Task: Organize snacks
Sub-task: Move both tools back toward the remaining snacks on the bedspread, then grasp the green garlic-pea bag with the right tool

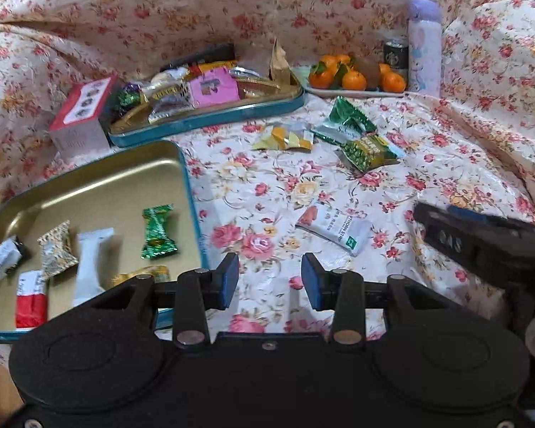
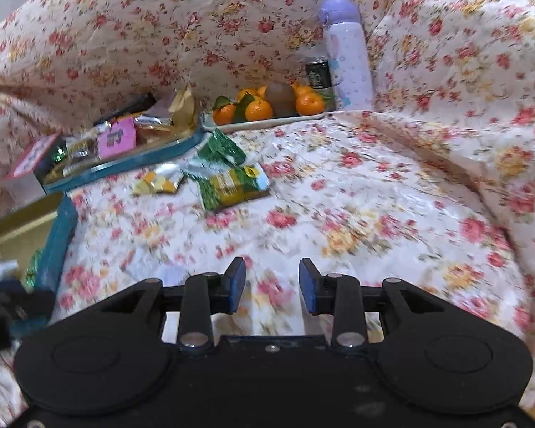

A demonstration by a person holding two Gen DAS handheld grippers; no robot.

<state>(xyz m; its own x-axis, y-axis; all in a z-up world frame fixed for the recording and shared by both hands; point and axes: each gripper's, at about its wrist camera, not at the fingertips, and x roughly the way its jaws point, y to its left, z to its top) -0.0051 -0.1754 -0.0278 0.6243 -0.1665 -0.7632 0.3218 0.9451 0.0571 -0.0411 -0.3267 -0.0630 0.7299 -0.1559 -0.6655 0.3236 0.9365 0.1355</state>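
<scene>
My left gripper (image 1: pixel 270 281) hangs open and empty over the floral cloth, just right of the near gold tin (image 1: pixel 89 178) with the teal rim. That tin holds several wrapped sweets, among them a green candy (image 1: pixel 158 232) and a white pack (image 1: pixel 89 260). A white-and-pink packet (image 1: pixel 333 230) lies loose ahead of it. My right gripper (image 2: pixel 271 285) is open over blurred cloth, with nothing I can make out between the pads; its body (image 1: pixel 481 246) enters from the right. Further off lie a yellow packet (image 2: pixel 158 180) and green packets (image 2: pixel 232 185), (image 1: pixel 349 117). The far tin (image 1: pixel 210 117) is heaped with snacks.
A plate of tangerines (image 1: pixel 353 75), a dark can (image 1: pixel 396 57) and a lilac bottle (image 1: pixel 424 46) stand at the back right. A red-and-white box (image 1: pixel 82 117) sits left of the far tin. The cloth rises in folds behind and to the right.
</scene>
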